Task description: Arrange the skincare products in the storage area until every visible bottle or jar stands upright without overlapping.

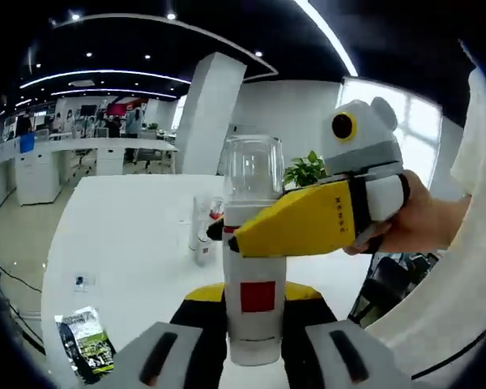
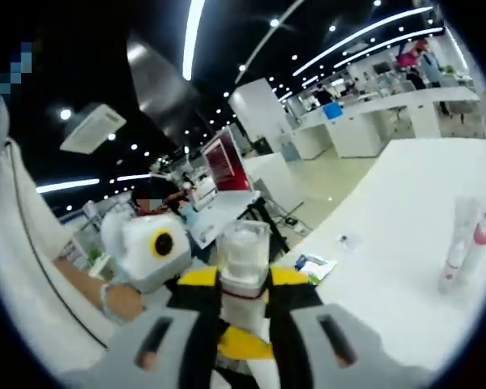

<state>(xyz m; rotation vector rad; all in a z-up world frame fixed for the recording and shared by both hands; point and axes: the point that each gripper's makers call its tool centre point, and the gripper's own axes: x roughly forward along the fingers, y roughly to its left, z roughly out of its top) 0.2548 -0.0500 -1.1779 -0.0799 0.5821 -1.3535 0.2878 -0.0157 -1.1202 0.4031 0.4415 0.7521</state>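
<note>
Both grippers clamp one bottle (image 1: 255, 267) above the white surface (image 1: 130, 243): left gripper (image 1: 255, 356) fingers low, right gripper (image 1: 251, 235) fingers near its clear cap. Uneven release could topple it.

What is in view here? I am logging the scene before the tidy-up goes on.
bottle: one, white with a red square label and clear cap, upright between both grippers.
clear bottles: two or so, red details, on the table behind.
leaflet: one, green print, table edge.
table: one, white.
plant: one, green, background.
left gripper: grey fingers, bottle's base.
right gripper: yellow, bottle's neck.
hand: one, holding it.
</note>
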